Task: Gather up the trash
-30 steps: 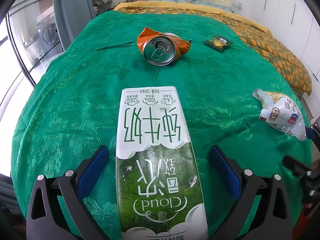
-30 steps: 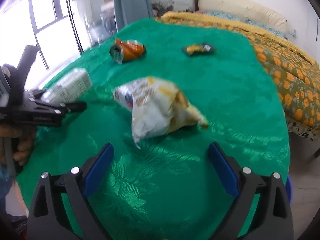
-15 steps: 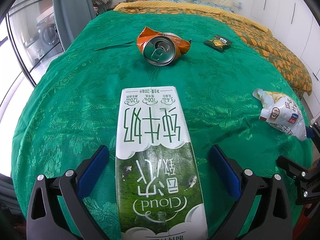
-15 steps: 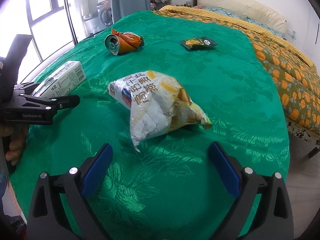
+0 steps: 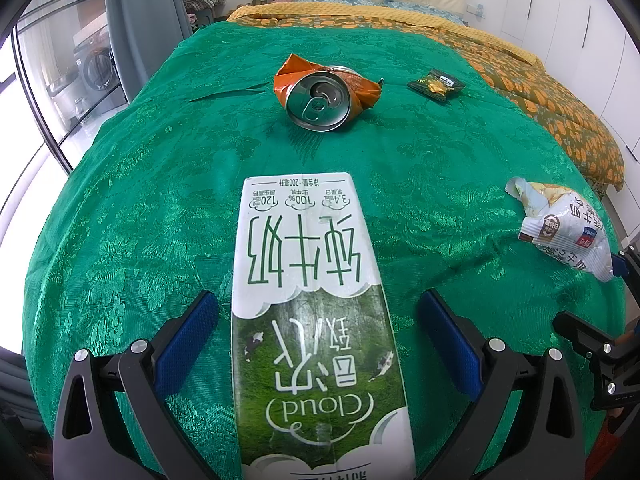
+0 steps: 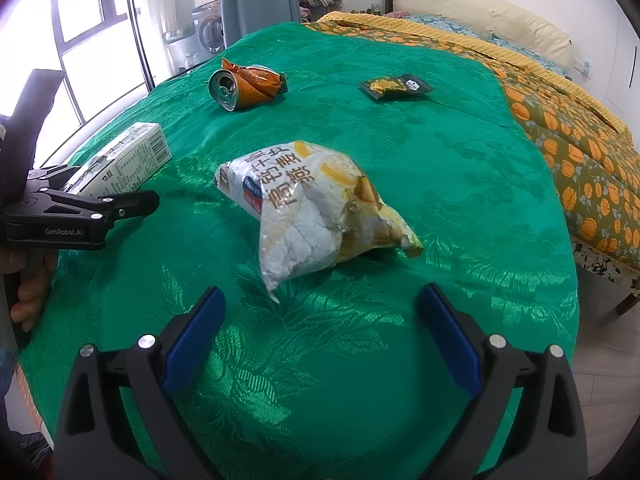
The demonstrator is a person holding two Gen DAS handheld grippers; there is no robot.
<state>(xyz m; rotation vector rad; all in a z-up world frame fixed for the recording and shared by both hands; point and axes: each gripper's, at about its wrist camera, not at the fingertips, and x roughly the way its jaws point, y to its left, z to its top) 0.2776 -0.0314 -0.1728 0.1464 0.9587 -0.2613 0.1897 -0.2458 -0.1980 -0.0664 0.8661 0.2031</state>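
Note:
A green and white milk carton (image 5: 312, 304) lies flat on the green cloth, between the open fingers of my left gripper (image 5: 318, 332), which do not touch it. The carton also shows in the right wrist view (image 6: 124, 158). A crumpled white and yellow snack bag (image 6: 316, 208) lies just ahead of my open, empty right gripper (image 6: 320, 328); it also shows in the left wrist view (image 5: 564, 226). A crushed orange can (image 5: 324, 92) and a small dark wrapper (image 5: 436, 85) lie farther back.
The green cloth (image 6: 460, 184) covers a table with its edge close on the right. An orange-patterned bed (image 6: 580, 148) stands behind and to the right. A glass partition (image 6: 132, 36) and curtain are at the left.
My right gripper has moved in closer to the snack bag and settled; the view is sharper now. My left gripper has stayed still around the carton.

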